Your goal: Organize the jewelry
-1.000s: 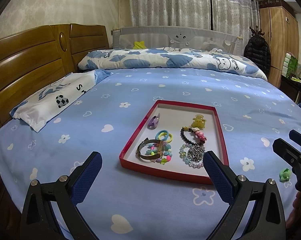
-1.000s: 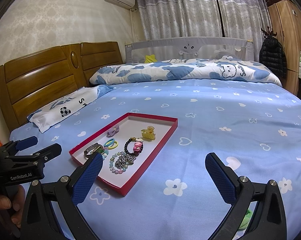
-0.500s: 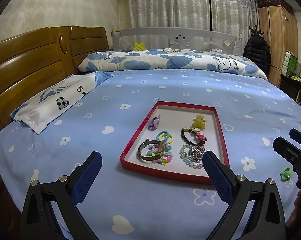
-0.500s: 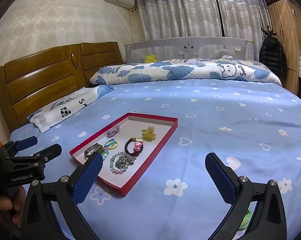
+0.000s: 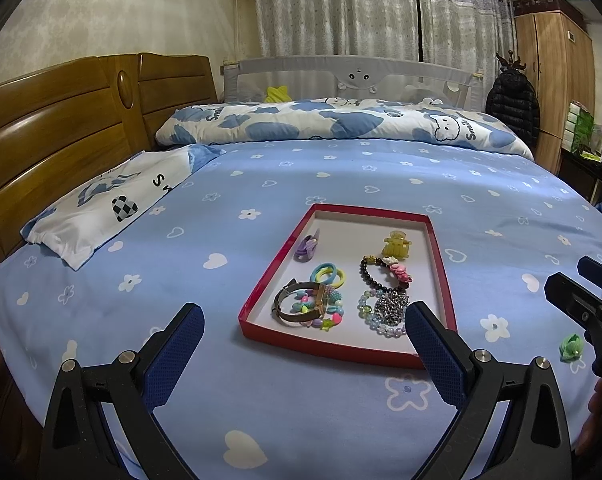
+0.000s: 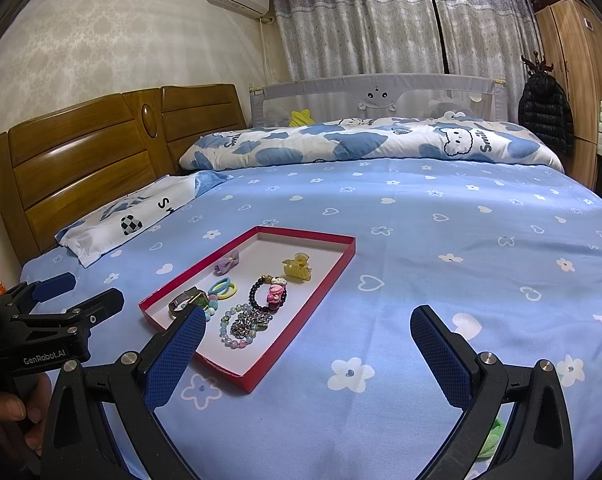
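A shallow red tray [image 5: 343, 342] of jewelry sits mid-bed on a blue sheet [image 5: 221, 400], open fabric on every side. Since a second ago, little has changed; the left view sits slightly lower. The left gripper [image 5: 305, 344] and right gripper [image 6: 307, 346] both hover spread wide, holding nothing. A green hair tie [image 5: 570, 346] lies outside the tray, just beside the right gripper.
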The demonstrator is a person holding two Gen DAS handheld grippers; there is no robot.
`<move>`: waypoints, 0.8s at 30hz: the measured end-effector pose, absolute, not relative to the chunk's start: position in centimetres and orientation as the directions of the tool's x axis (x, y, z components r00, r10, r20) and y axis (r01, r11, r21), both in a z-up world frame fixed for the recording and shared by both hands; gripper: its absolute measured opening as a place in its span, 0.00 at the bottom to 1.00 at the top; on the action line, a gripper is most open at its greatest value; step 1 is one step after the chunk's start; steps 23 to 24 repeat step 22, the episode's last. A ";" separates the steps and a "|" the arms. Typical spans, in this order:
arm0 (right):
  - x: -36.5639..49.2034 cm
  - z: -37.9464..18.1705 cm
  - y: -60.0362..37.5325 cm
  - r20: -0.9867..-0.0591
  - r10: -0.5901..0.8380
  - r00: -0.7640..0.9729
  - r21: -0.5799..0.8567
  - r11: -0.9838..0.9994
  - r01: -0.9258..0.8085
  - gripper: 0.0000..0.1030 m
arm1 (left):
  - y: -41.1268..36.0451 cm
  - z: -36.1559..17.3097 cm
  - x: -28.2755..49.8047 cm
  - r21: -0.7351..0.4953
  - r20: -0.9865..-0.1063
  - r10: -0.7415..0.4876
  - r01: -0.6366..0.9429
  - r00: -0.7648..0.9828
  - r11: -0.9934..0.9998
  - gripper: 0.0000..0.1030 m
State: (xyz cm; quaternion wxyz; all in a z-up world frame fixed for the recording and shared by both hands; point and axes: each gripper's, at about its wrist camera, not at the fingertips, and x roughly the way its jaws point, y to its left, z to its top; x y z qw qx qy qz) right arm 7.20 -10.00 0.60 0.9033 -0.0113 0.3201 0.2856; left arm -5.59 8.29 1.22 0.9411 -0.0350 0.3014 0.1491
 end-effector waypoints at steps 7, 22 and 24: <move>7.2 0.6 -10.0 -0.584 0.509 0.633 0.162 0.837 -0.523 1.00 | 8.4 1.2 -5.6 0.023 -0.578 0.259 -0.302 0.774 0.953 0.98; 7.4 0.7 -10.0 -0.592 0.508 0.626 0.170 0.838 -0.519 1.00 | 8.2 1.0 -5.5 0.019 -0.581 0.253 -0.299 0.773 0.954 0.98; 7.4 0.7 -10.0 -0.592 0.508 0.626 0.170 0.838 -0.519 1.00 | 8.2 1.0 -5.5 0.019 -0.581 0.253 -0.299 0.773 0.954 0.98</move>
